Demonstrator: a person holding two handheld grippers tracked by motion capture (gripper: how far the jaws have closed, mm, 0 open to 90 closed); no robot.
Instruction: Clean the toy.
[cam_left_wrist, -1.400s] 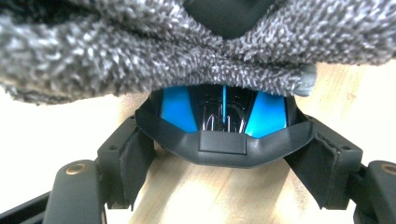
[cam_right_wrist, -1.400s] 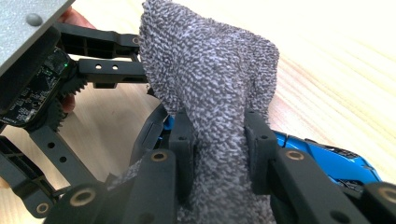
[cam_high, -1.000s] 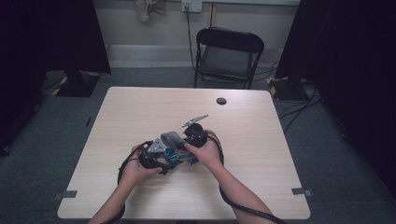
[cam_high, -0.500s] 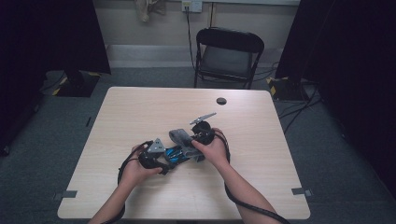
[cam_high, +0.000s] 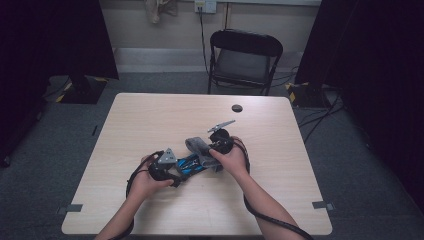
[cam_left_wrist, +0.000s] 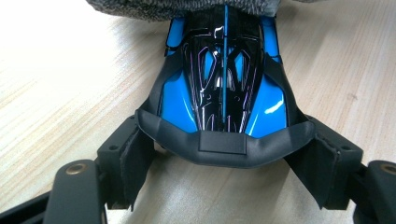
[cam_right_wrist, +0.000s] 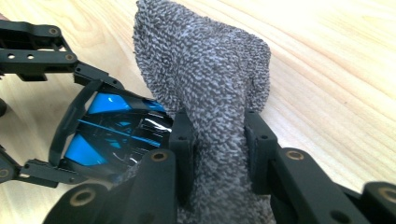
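Observation:
A blue and black toy car lies on the table, and my left gripper is shut on its black rear bumper, one pad against each side. In the high view the car sits between both hands, with the left gripper at its left end. My right gripper is shut on a grey terry cloth, which stands up in a fold and drapes over the car's far end. The cloth hides the front of the car. The cloth's edge shows at the top of the left gripper view.
The wooden table has bare room all around the hands. A small black round object lies near the far edge. A black folding chair stands behind the table. Cables trail from both grippers.
My right hand has slid the cloth a little to the right along the car. The left hand and the car have stayed put.

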